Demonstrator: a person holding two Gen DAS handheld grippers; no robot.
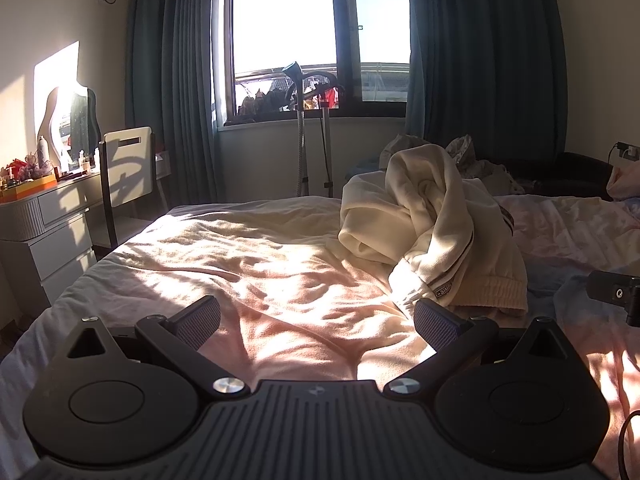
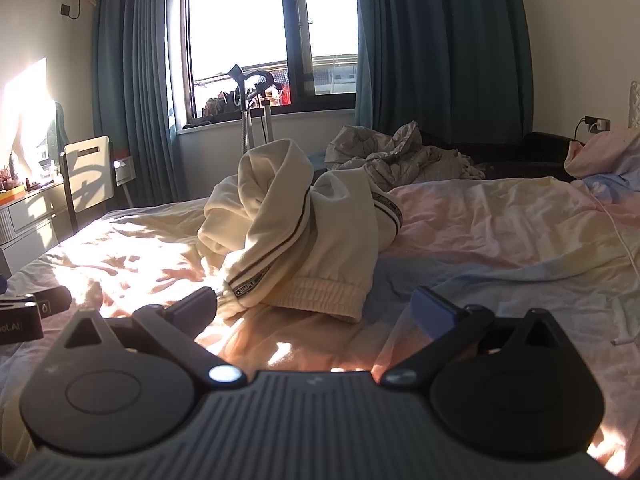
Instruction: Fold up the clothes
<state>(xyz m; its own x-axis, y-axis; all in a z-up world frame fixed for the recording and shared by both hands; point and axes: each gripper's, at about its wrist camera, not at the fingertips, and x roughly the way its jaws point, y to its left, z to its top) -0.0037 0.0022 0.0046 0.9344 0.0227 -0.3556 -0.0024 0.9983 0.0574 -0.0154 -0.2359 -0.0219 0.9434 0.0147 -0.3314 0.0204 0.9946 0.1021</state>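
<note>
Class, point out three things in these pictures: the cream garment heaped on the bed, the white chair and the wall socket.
cream garment (image 2: pixel 304 240): right wrist view, on its crumpled middle.
white chair (image 1: pixel 130 164): left wrist view, on its backrest.
wall socket (image 2: pixel 599 124): right wrist view, on its faceplate.

One cream garment (image 2: pixel 296 232), one bed (image 2: pixel 500 232), one chair (image 2: pixel 86 172), two curtains (image 2: pixel 440 48), one crumpled grey blanket (image 2: pixel 384 152).

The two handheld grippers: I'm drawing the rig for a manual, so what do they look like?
Both match. The left gripper and right gripper are matte black, with a ribbed grey body, two round discs, silver pivot screws and angled arms. The fingers carry dark blue, dimpled pads. No hands or sleeves show.
</note>
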